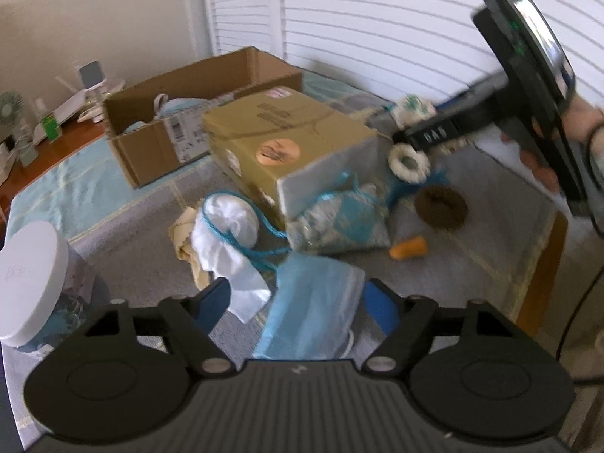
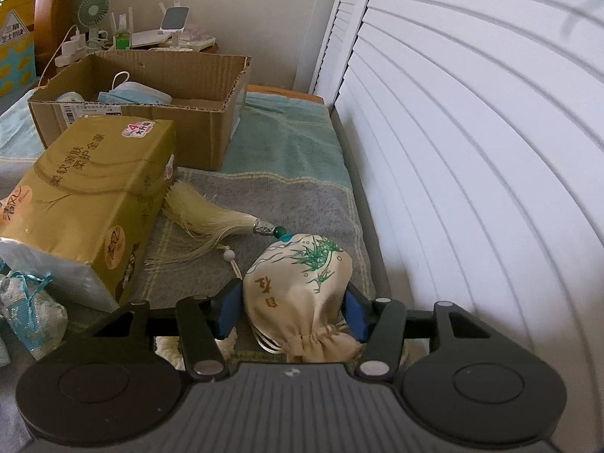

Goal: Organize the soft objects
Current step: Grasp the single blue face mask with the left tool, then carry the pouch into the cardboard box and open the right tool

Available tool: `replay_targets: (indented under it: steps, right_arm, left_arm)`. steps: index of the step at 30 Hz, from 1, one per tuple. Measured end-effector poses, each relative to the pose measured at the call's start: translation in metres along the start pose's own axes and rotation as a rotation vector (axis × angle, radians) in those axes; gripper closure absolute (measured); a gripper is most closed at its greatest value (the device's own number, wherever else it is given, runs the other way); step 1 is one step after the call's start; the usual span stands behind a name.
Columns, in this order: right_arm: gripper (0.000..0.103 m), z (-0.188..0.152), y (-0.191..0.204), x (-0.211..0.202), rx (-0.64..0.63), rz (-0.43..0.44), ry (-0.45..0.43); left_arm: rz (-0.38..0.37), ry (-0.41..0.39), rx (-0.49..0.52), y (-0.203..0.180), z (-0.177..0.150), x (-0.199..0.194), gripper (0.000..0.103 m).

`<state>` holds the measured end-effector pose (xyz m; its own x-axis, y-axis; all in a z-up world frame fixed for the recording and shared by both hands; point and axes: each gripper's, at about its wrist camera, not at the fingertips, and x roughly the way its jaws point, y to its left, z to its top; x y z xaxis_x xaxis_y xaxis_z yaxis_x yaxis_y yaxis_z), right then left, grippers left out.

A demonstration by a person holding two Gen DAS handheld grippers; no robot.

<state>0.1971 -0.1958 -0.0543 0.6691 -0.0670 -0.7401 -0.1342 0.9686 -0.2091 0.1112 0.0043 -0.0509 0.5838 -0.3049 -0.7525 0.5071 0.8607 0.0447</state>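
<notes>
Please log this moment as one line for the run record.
left gripper: shut on face mask | right gripper: shut on pouch | cardboard box: open, masks inside

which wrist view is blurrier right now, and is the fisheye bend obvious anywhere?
Left wrist view: motion-smeared overall, the tissue pack and right gripper soft, print unreadable. Right wrist view: sharp, characters on the pouch and tissue pack legible. Fisheye bend: plainest in the right wrist view, where the white louvred door slats curve strongly; milder in the left wrist view.
</notes>
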Motion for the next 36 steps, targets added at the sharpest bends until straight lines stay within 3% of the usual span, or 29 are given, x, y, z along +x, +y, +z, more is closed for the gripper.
replay_targets:
  steps: [7, 11, 16, 26, 36]
  right_arm:
    - [0.042, 0.000, -0.001, -0.005, -0.002, 0.003, -0.006]
    - [0.043, 0.000, -0.002, -0.007, -0.008, 0.004, -0.006]
    - [0.043, 0.000, -0.004, -0.013, 0.004, 0.015, -0.014]
    - [0.043, 0.006, -0.008, -0.037, -0.002, 0.050, -0.046]
    - [0.043, 0.024, -0.016, -0.071, -0.005, 0.131, -0.093]
  left_arm:
    - [-0.031, 0.036, 0.059, -0.010, -0.003, 0.006, 0.041]
    - [-0.034, 0.045, 0.059, -0.010, -0.003, 0.008, 0.058]
    - [-0.060, 0.038, 0.039, -0.005, -0.004, 0.007, 0.072]
    - [-0.074, 0.030, 0.059, -0.003, -0.005, -0.003, 0.075]
    - [-0.085, -0.032, 0.064, 0.001, -0.005, -0.025, 0.075]
